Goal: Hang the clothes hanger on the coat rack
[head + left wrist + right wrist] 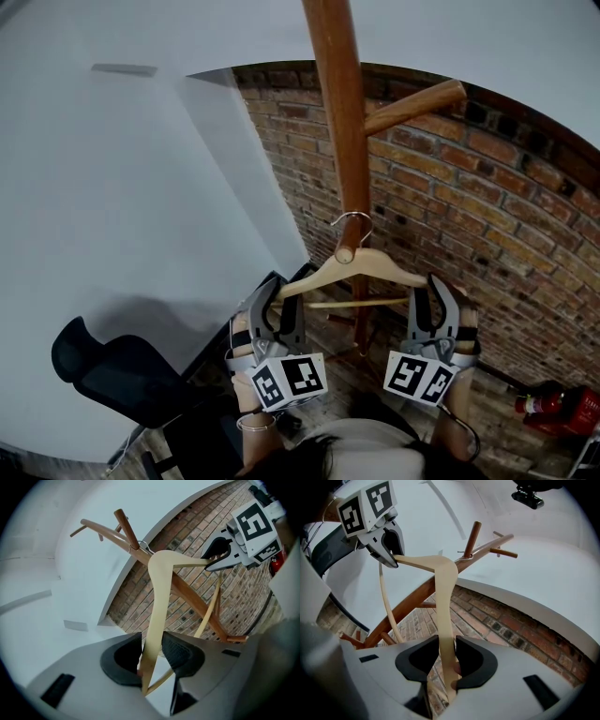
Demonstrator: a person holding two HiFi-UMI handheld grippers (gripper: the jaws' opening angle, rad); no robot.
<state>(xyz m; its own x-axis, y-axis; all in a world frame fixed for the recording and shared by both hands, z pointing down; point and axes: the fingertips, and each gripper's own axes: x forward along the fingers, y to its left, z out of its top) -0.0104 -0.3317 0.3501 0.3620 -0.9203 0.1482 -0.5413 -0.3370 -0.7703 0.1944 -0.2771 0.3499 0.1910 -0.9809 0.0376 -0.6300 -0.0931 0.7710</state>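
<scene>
Wooden hanger [367,260] hangs against the coat rack [342,122] pole, its wire hook looped over a peg. Left gripper [274,298] is clamped on the hanger's left end, and right gripper [433,298] on its right end.

Coat rack [344,141] top cut off; red object [572,410] partly cropped.

Brick wall [469,187], black chair [105,373], perhaps red extinguisher [562,411]

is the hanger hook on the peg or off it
On: the hook of the hanger loops round a peg of the coat rack.
</scene>
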